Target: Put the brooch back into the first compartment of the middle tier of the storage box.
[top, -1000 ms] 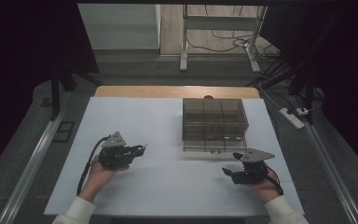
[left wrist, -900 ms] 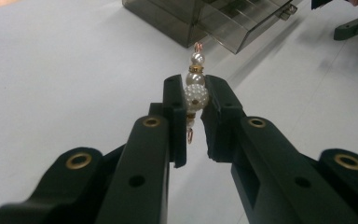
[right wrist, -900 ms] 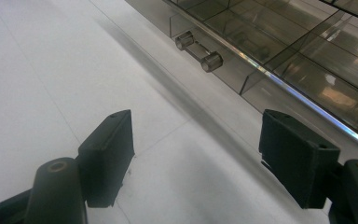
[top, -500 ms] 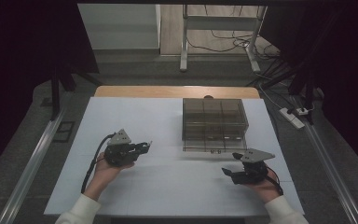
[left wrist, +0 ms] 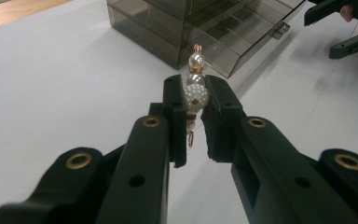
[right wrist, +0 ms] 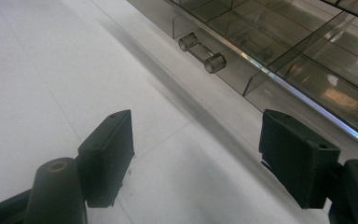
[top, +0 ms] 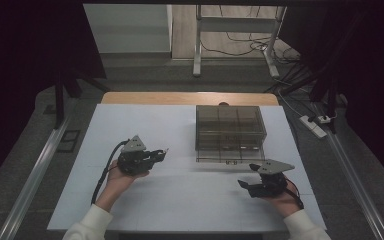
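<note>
A: What does the left gripper view add?
B: The left tool point(left wrist: 195, 105) clamps a pearl bead charm point(left wrist: 195, 93), upright, above the desk point(top: 145, 125).

A: And the high view?
B: Both hands low, the right tool point(top: 247, 176) gaping, empty, near the smoky compartment box point(top: 230, 127).

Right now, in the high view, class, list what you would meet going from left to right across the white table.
left gripper pinching a beaded pearl ornament → smoky clear compartment box → right gripper, jaws open with nothing between them.
</note>
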`<control>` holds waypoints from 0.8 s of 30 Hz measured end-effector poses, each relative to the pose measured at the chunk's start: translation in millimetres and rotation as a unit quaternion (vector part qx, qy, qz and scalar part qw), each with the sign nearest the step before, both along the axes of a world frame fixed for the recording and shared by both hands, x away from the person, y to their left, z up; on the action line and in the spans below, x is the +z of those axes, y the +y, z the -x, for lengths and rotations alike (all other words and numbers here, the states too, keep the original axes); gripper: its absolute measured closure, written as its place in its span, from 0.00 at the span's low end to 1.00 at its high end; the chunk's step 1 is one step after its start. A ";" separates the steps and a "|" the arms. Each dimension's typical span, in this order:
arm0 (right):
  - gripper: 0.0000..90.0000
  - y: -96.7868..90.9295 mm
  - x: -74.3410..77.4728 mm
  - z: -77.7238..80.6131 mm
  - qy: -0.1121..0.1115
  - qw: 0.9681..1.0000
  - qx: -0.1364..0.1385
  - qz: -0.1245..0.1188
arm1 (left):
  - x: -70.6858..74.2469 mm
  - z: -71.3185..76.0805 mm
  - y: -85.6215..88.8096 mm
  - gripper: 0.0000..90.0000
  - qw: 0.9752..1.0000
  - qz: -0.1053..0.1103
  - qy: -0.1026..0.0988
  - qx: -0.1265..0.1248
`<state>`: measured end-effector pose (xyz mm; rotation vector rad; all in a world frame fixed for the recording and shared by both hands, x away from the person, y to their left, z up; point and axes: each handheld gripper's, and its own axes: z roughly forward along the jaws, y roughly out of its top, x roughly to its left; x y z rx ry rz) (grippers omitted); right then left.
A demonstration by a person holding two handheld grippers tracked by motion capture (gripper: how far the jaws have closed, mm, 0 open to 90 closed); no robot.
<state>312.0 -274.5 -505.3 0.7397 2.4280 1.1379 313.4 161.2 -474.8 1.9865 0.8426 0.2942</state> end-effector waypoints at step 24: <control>0.29 0.0 -0.8 -1.0 0.002 1.000 0.002 0.003 | 2.0 -14.9 -27.7 0.88 1.000 0.007 0.002 -0.020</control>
